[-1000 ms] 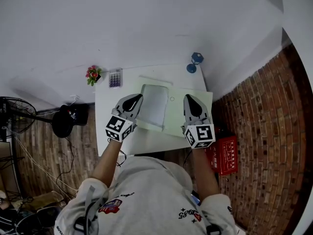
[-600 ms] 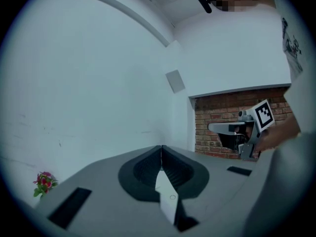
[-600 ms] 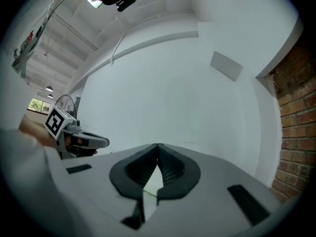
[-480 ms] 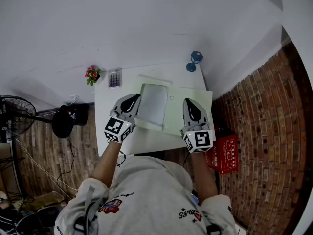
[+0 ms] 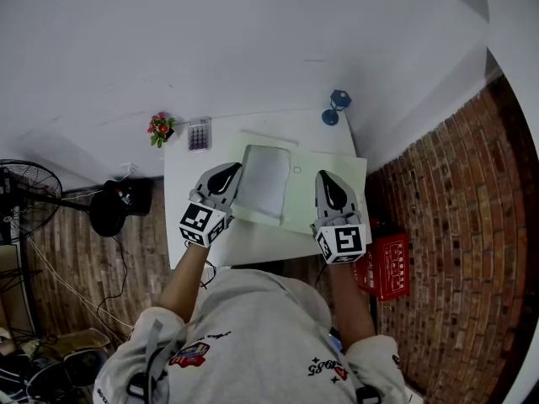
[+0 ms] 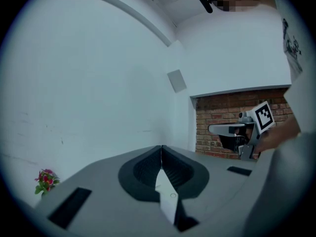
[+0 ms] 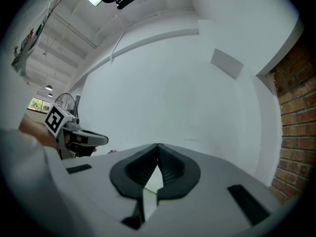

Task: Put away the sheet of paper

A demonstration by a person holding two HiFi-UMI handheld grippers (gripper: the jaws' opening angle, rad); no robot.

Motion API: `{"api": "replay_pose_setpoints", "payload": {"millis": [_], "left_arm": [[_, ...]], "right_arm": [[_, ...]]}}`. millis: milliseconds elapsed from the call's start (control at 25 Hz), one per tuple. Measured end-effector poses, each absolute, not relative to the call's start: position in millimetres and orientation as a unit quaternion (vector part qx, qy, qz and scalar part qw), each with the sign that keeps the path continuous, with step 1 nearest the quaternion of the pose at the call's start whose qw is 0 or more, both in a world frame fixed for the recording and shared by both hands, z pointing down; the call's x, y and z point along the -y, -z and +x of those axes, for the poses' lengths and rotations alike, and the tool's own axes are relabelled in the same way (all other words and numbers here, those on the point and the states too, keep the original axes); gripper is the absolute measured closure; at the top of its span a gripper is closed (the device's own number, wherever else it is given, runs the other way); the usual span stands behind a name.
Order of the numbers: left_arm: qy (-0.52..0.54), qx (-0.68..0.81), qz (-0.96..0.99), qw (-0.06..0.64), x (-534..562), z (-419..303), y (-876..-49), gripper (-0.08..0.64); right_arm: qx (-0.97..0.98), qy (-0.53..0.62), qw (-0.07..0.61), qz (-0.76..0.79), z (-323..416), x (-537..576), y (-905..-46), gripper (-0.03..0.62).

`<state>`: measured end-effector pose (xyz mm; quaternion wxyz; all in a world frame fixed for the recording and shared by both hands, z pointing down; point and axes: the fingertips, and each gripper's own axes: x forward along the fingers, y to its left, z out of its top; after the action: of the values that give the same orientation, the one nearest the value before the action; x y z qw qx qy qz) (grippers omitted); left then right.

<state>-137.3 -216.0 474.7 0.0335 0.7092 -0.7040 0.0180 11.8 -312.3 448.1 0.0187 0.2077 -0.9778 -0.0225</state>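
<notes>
A white sheet of paper (image 5: 265, 179) lies against a larger pale green folder (image 5: 324, 165) on the small white table (image 5: 181, 192); whether it is inside or on top I cannot tell. My left gripper (image 5: 233, 169) is shut on the folder's left edge, and a thin sheet (image 6: 167, 196) shows between its closed jaws (image 6: 161, 149). My right gripper (image 5: 325, 176) is shut on the folder's right part, a sheet edge (image 7: 150, 191) pinched in its jaws (image 7: 157, 147). Each gripper view shows the other gripper across the table.
At the table's back edge stand a small flower pot (image 5: 160, 128), a calculator (image 5: 199, 133) and a blue object (image 5: 335, 106). A red crate (image 5: 386, 266) sits on the brick floor to the right. A fan (image 5: 21, 194) and cables are at the left.
Both grippers have drawn back a little toward the person, still shut on the folder. The folder and paper have hardly shifted.
</notes>
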Motion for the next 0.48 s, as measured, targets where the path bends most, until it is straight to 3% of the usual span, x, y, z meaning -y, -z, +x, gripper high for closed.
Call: {"api": "replay_pose_setpoints", "payload": {"millis": [480], "left_arm": [[-0.018,0.698,0.714,0.042,214.5,-133.9,-481.2,0.537]], "right_arm": [[0.977,0.015,0.025,0.211,11.8,309.5,-454.3,0.595]]}}
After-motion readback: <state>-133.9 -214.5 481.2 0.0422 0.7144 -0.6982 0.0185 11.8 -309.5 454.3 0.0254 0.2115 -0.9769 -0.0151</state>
